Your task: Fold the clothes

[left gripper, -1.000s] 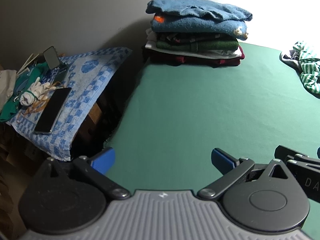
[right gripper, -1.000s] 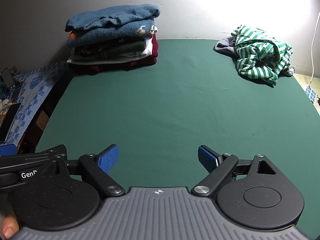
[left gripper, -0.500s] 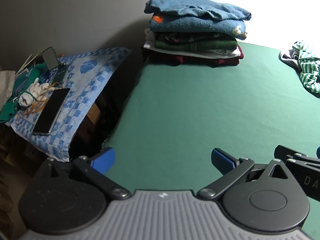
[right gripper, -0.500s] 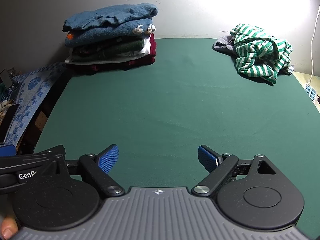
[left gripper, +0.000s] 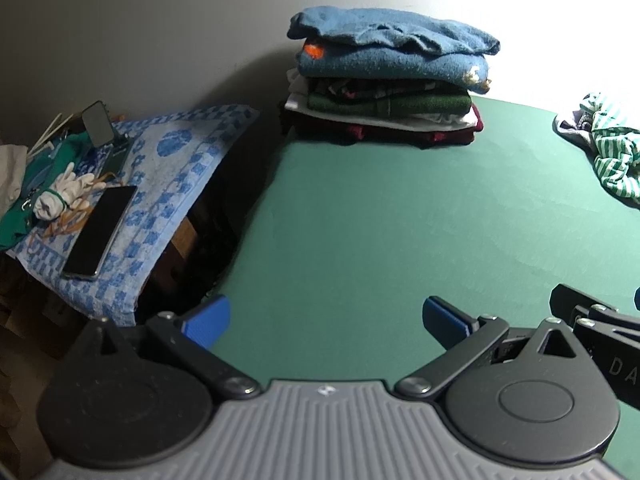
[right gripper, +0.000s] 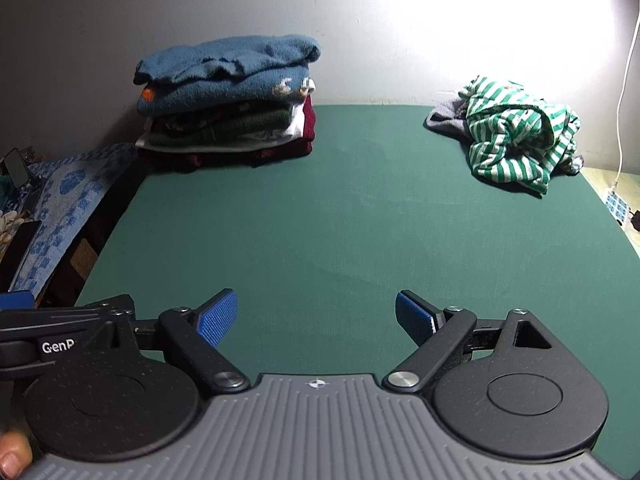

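A stack of folded clothes (left gripper: pixel 392 80) (right gripper: pixel 228 100), blue sweaters on top, stands at the far left corner of the green table (right gripper: pixel 320 220). A crumpled green-and-white striped garment (right gripper: pixel 516 136) (left gripper: pixel 612 156) lies over a grey piece at the far right. My left gripper (left gripper: pixel 326 318) hangs open over the table's near left edge with nothing between its blue pads. Beside it my right gripper (right gripper: pixel 316 316) is open too, empty, low over the near middle of the table. Both are far from the clothes.
Left of the table a blue patterned towel (left gripper: pixel 160 200) covers a lower surface with a black phone (left gripper: pixel 100 236), white gloves (left gripper: pixel 60 196) and a second phone (left gripper: pixel 98 122) propped upright. A white cable (right gripper: pixel 624 80) runs down the wall at the right to a power strip (right gripper: pixel 616 204).
Both grippers have shifted slightly, so the stack and the striped garment sit a little differently in view. Both stay open and empty.
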`<state>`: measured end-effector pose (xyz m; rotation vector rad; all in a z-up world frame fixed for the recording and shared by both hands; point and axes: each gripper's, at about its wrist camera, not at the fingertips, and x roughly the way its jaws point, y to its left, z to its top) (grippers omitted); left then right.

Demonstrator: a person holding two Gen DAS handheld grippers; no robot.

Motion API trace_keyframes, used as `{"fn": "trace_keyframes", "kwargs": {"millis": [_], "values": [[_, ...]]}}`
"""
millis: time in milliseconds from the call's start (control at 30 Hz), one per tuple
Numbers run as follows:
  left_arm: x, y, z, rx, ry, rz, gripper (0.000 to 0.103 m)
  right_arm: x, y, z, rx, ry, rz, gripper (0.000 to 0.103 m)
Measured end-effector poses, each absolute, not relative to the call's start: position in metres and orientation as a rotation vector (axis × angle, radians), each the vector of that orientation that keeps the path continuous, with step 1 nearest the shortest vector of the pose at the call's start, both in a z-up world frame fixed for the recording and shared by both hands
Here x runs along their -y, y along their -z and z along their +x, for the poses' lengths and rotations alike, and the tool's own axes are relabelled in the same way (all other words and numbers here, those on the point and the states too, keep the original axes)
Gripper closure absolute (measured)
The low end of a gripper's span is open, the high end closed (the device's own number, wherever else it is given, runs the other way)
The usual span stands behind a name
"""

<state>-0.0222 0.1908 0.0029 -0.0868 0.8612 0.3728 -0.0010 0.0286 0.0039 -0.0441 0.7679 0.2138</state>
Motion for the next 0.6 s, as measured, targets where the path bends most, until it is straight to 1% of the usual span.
{"fn": "trace_keyframes", "kwargs": {"millis": [333,600], "values": [[-0.193,-0.019,-0.013,-0.790,-0.360,-0.073,0.000,-0.030,-0.013,-0.005,-0.632,-0.227,-0.027,0.015],[-0.192,-0.034,-0.006,-0.739,-0.353,-0.061,0.000,-0.031,-0.031,-0.002,-0.512,-0.238,-0.003,0.015]]}}
